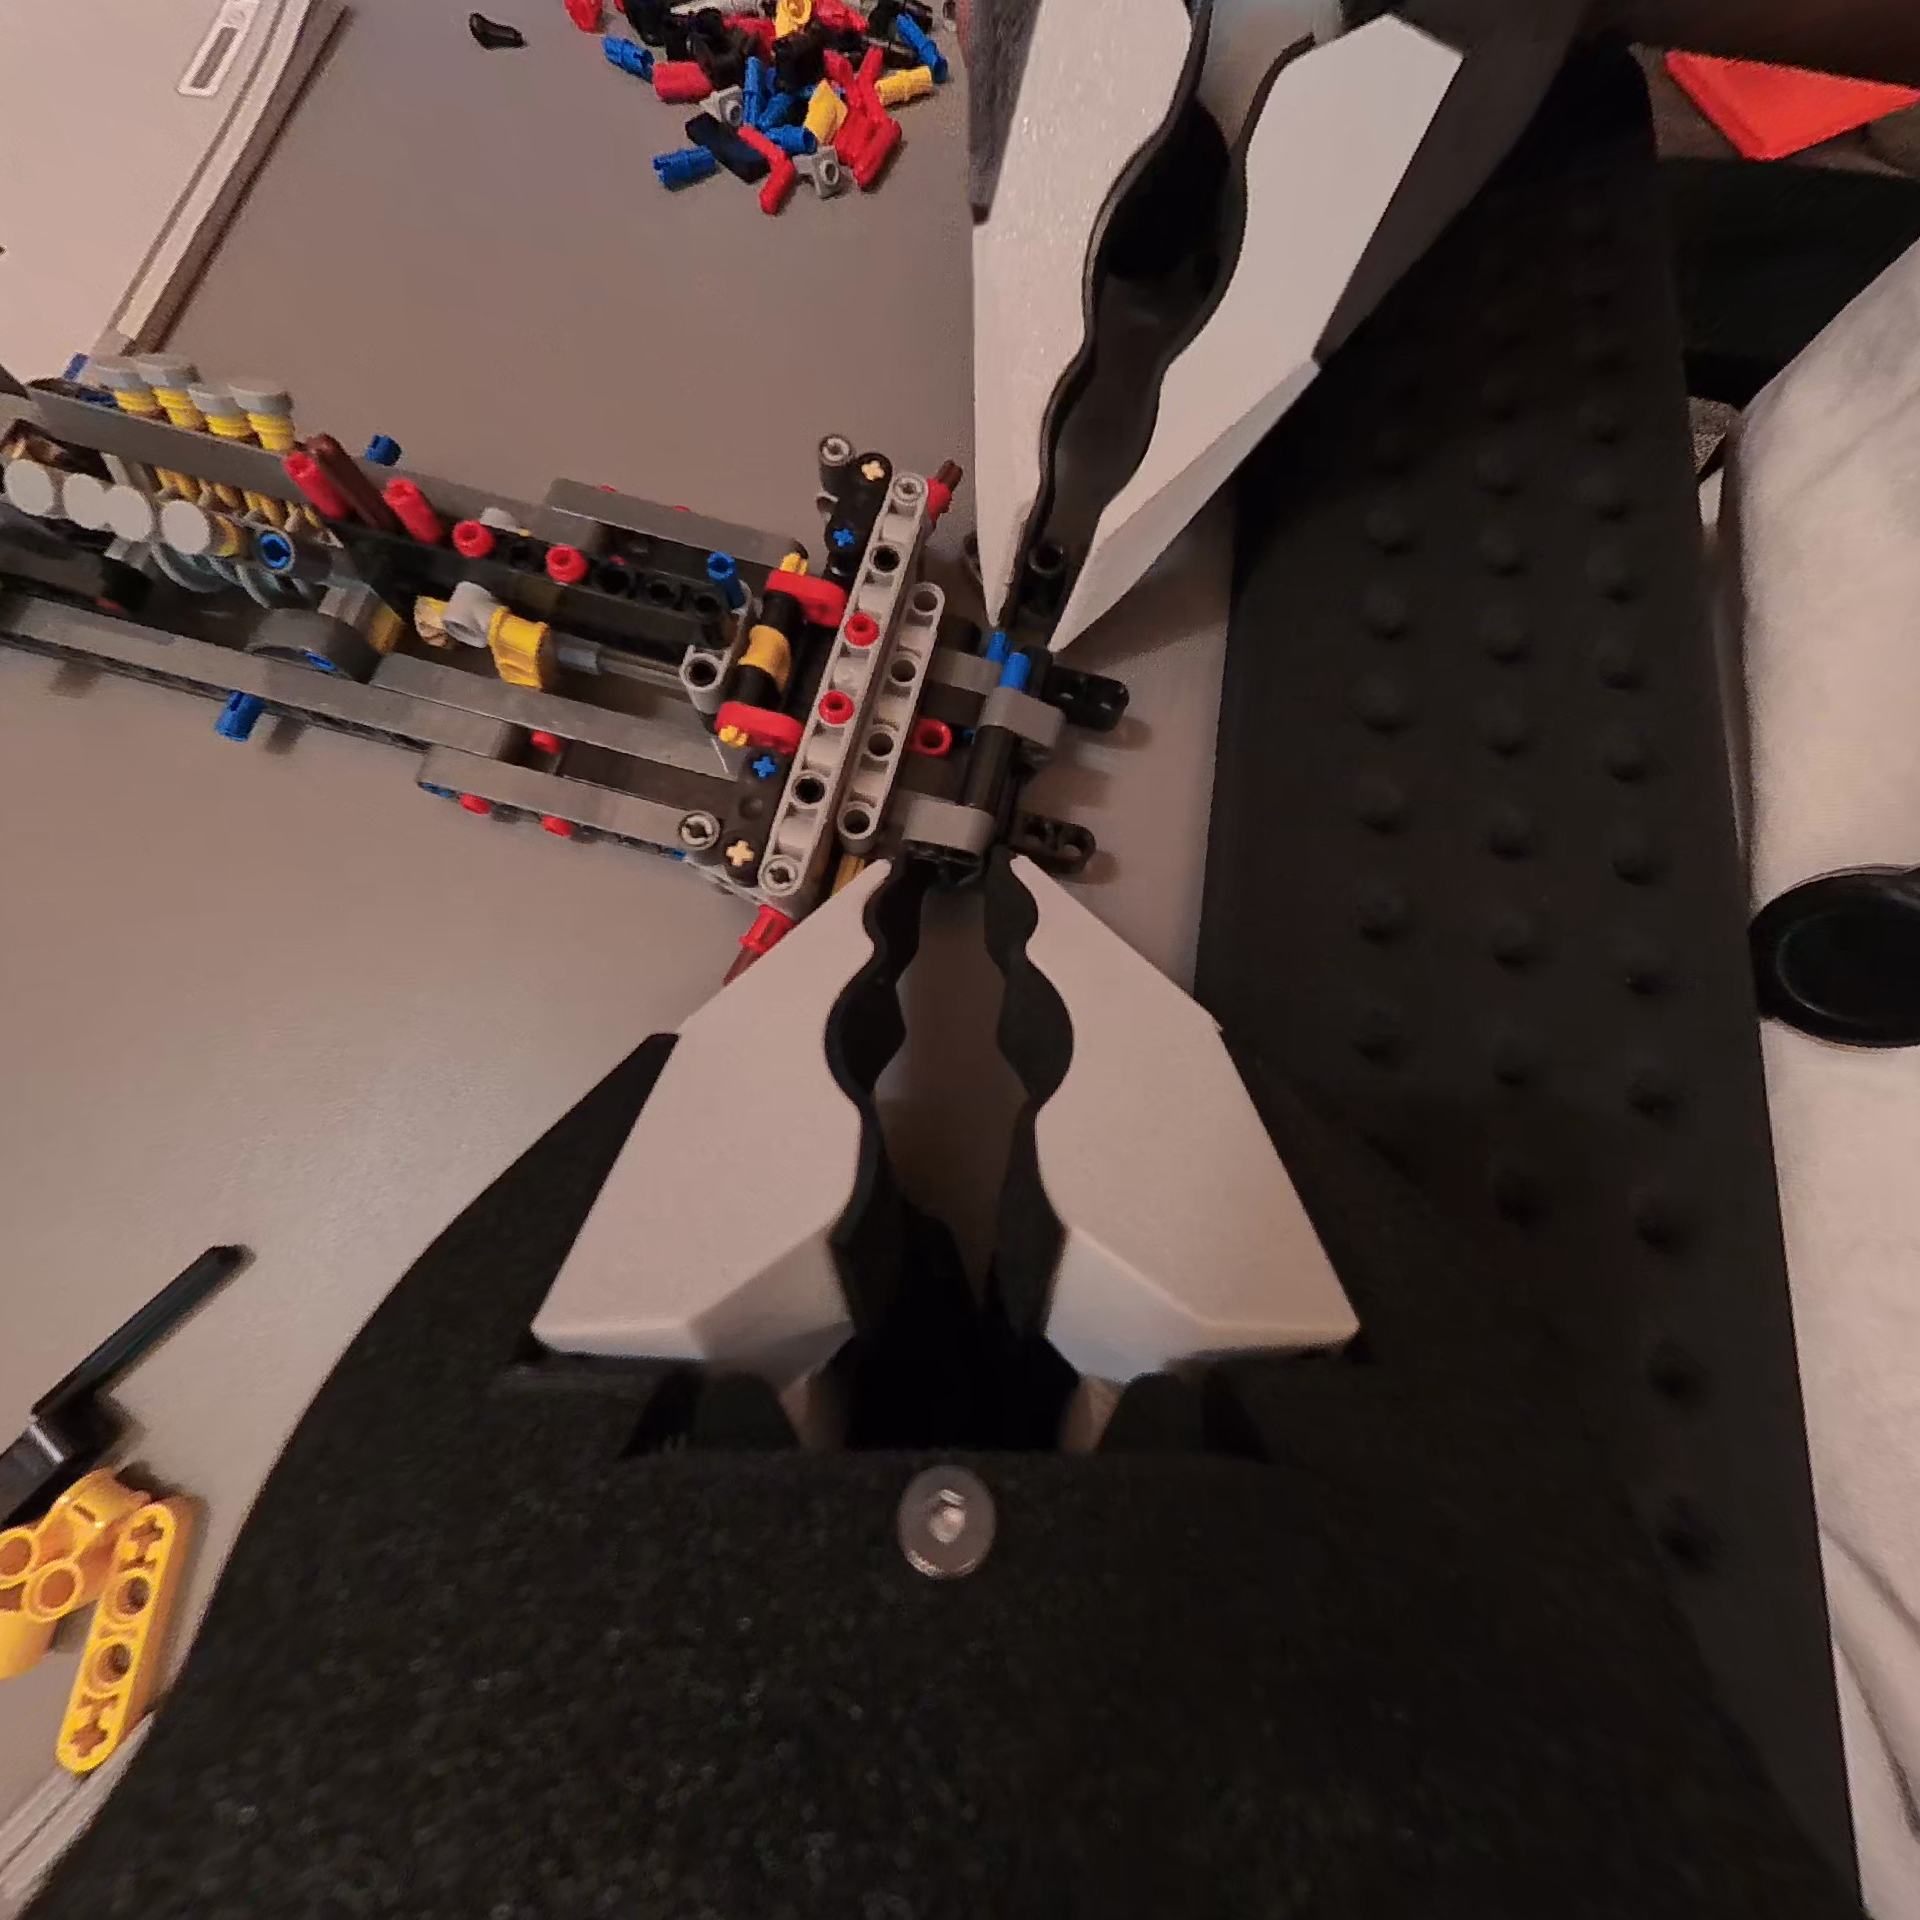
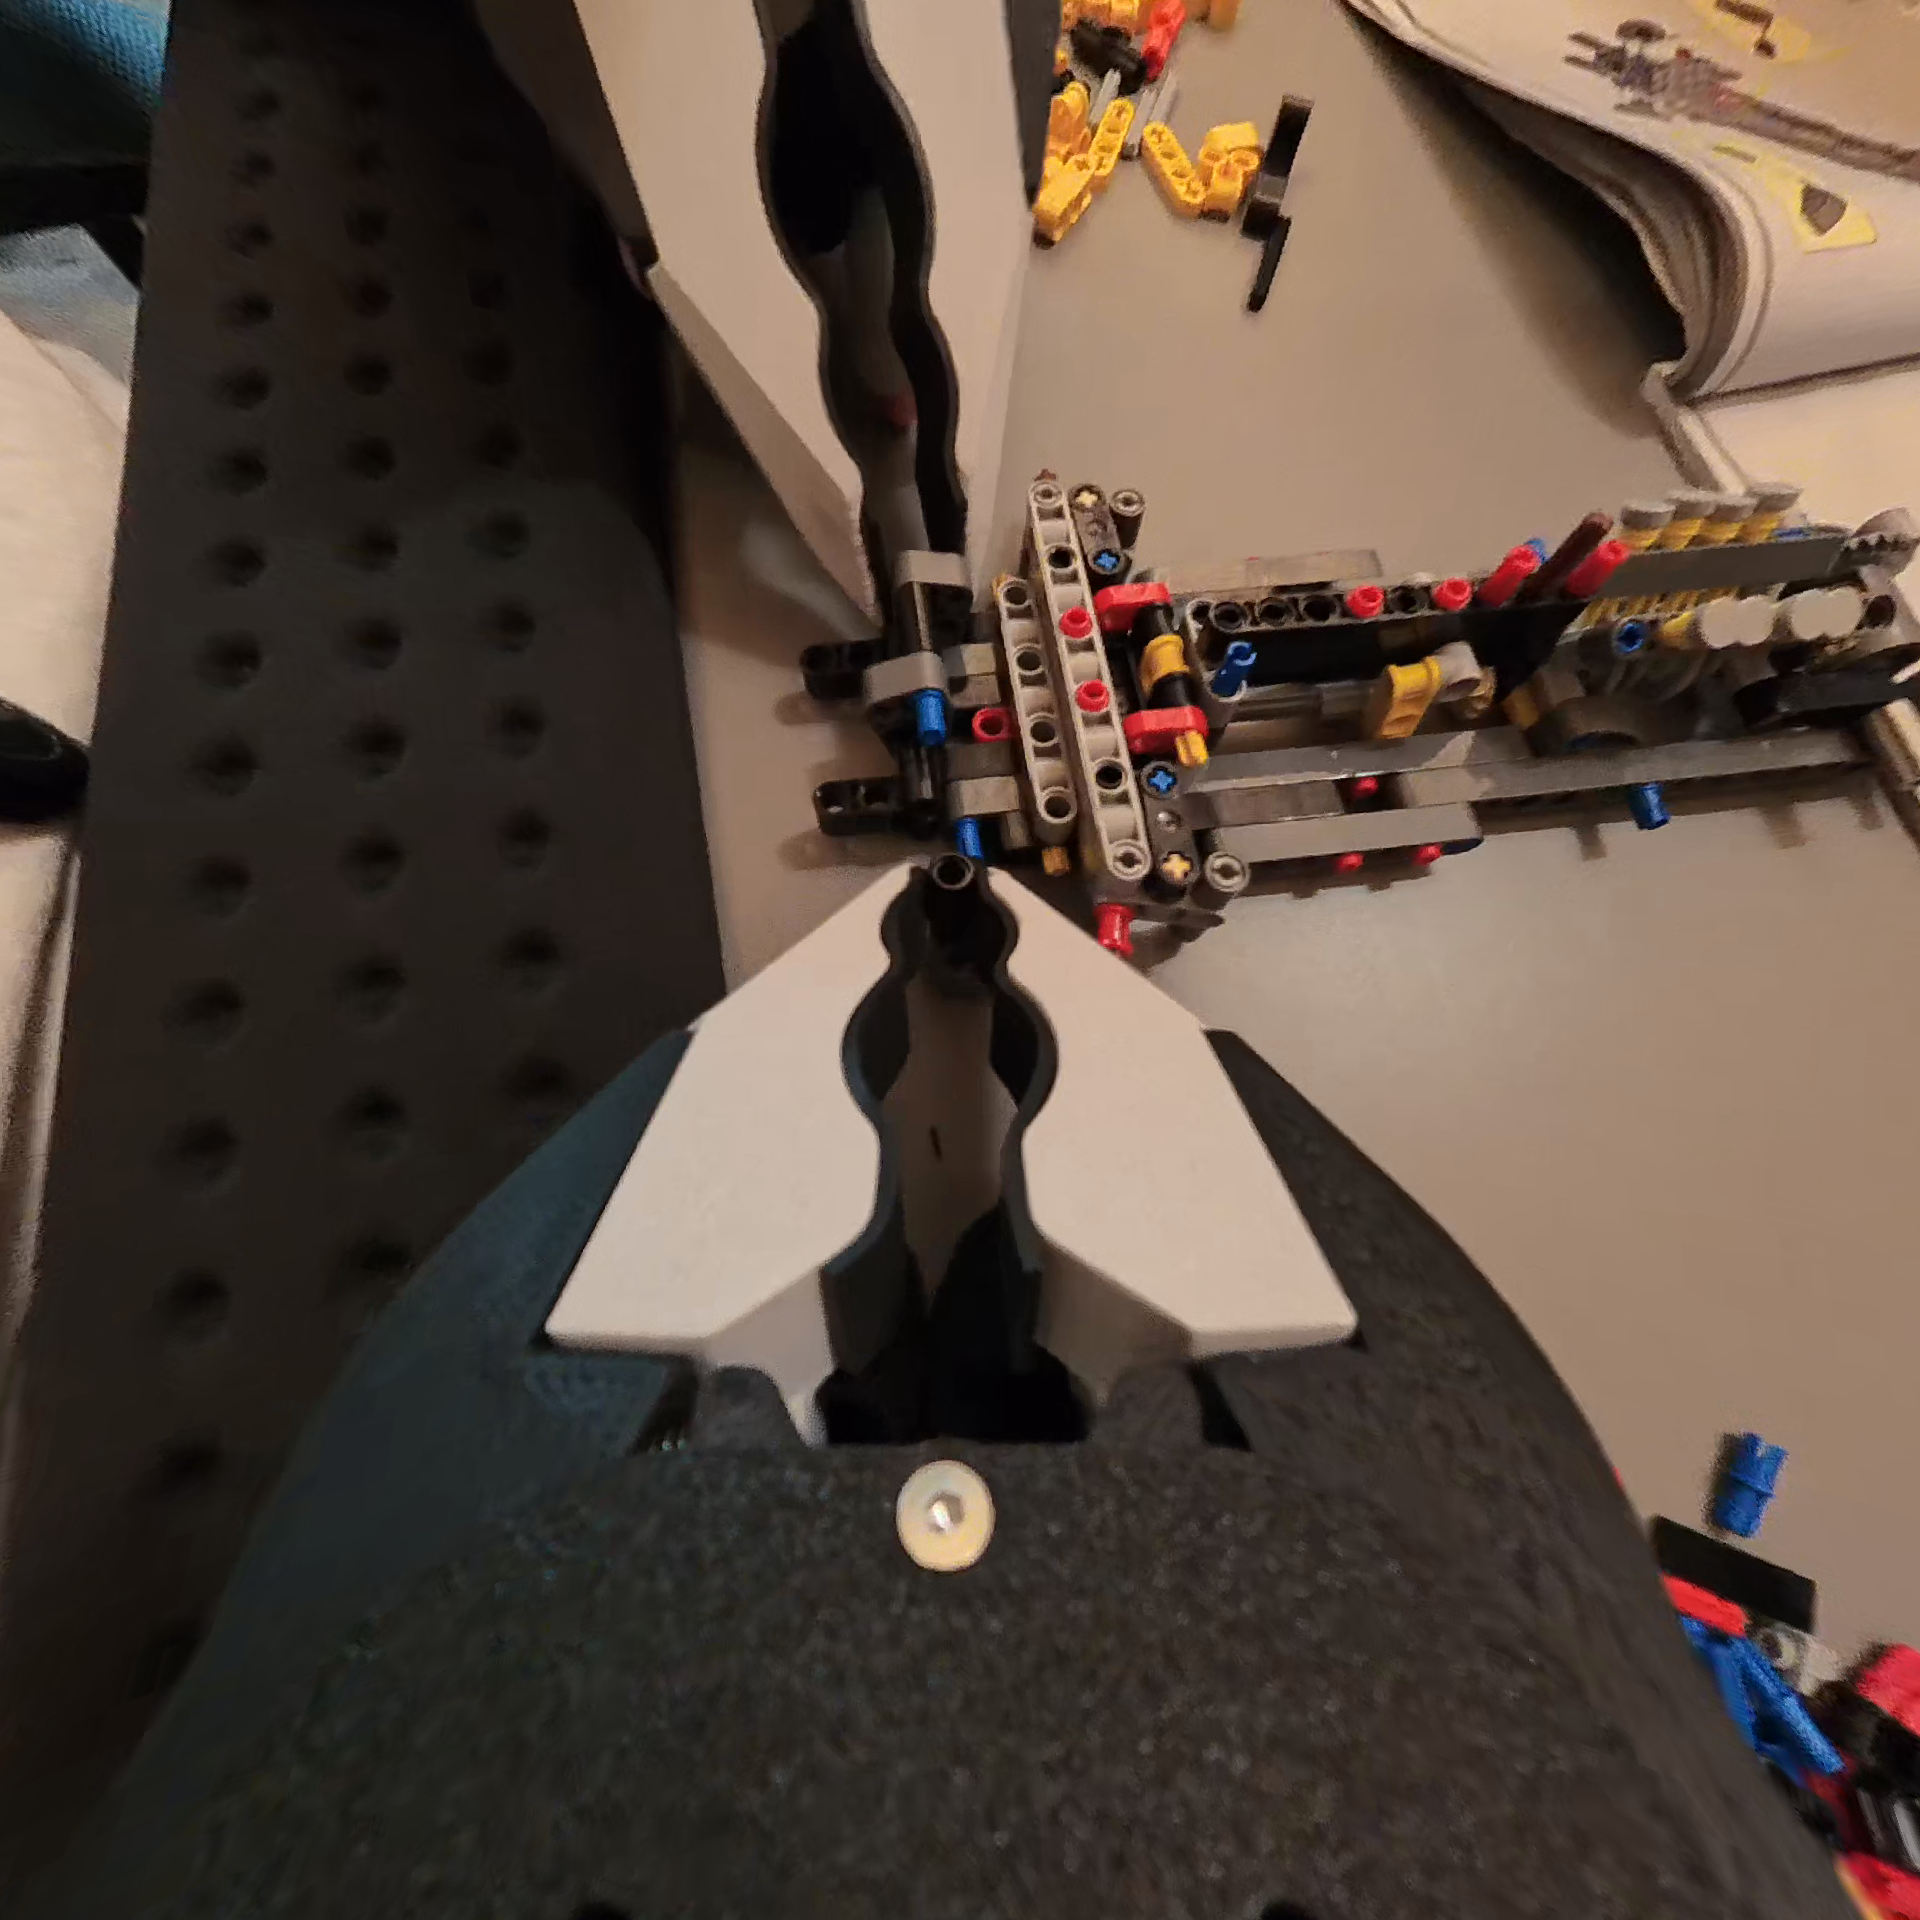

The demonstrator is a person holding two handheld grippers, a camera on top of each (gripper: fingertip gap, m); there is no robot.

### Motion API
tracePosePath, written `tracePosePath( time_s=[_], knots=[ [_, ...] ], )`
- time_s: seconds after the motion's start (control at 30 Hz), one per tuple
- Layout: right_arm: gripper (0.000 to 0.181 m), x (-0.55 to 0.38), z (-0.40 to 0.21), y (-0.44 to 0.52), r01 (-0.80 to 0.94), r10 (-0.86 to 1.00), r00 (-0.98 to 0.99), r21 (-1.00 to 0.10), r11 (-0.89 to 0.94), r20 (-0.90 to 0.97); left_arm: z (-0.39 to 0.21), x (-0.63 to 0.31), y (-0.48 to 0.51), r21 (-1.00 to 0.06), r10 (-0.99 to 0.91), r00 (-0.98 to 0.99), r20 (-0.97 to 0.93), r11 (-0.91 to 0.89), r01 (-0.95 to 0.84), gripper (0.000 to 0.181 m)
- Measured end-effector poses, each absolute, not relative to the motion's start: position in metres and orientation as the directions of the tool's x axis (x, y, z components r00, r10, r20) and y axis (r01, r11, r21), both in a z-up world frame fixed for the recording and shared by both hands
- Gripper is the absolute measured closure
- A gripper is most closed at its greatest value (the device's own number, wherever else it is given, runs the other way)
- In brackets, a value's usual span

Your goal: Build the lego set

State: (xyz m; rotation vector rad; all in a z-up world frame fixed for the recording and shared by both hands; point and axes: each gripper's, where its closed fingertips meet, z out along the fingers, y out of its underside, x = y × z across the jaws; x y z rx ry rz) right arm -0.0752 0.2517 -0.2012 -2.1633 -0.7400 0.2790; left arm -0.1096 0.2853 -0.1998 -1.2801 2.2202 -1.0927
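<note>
A plain grey tabletop (image 1: 436, 1039) fills both views under dim, warm light. Beyond the left hand-held gripper (image 1: 940, 873), to its right, a black perforated panel (image 1: 1507, 831) runs along the tabletop's edge — past it, pale upholstery (image 1: 1829, 582) and a red patch (image 1: 1766, 99).

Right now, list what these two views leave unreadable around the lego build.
- Left wrist view: the lego build runs off the left edge.
- Right wrist view: the black piece in the right gripper is mostly hidden between the fingers.
- Right wrist view: the loose brick pile is blurred and cut by the corner.
</note>
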Motion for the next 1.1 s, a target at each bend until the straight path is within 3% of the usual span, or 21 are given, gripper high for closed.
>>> tracePosePath(
  time_s=[0.4, 0.43, 0.5, 0.6, 0.7, 0.8, 0.93, 1.1],
  knots=[
    [0.163, -0.065, -0.183, 0.238, 0.345, 0.578, 0.816, -0.789, -0.508, -0.015, -0.179, -0.109, 0.293, -0.816, -0.847, -0.532, 0.01, 0.3, -0.495, 0.162],
    [0.161, -0.066, -0.185, 0.241, 0.367, 0.585, 0.811, -0.796, -0.482, 0.02, -0.172, -0.108, 0.291, -0.821, -0.837, -0.548, -0.003, 0.315, -0.476, 0.161],
    [0.174, -0.072, -0.19, 0.242, 0.392, 0.606, 0.795, -0.792, -0.468, 0.035, -0.163, -0.106, 0.281, -0.819, -0.797, -0.602, -0.04, 0.372, -0.438, 0.161],
    [0.174, -0.074, -0.188, 0.238, 0.41, 0.641, 0.767, -0.771, -0.487, 0.004, -0.162, -0.102, 0.267, -0.758, -0.716, -0.678, -0.166, 0.532, -0.377, 0.161],
    [0.175, -0.086, -0.155, 0.237, 0.256, 0.693, 0.697, -0.84, -0.478, -0.182, -0.157, -0.094, 0.26, -0.64, -0.579, -0.705, -0.41, 0.733, -0.231, 0.159],
    [0.175, -0.094, -0.107, 0.233, -0.015, 0.765, 0.522, -0.9, -0.435, -0.378, -0.15, -0.084, 0.253, -0.537, -0.463, -0.684, -0.563, 0.835, -0.123, 0.156],
    [0.175, -0.092, -0.077, 0.23, -0.243, 0.783, 0.331, -0.849, -0.469, -0.527, -0.13, -0.079, 0.237, -0.634, -0.531, -0.623, -0.575, 0.77, -0.072, 0.158],
    [0.175, -0.095, -0.08, 0.232, -0.293, 0.771, 0.315, -0.83, -0.475, -0.553, -0.11, -0.076, 0.235, -0.685, -0.626, -0.456, -0.633, 0.727, -0.047, 0.169]
  ],
)
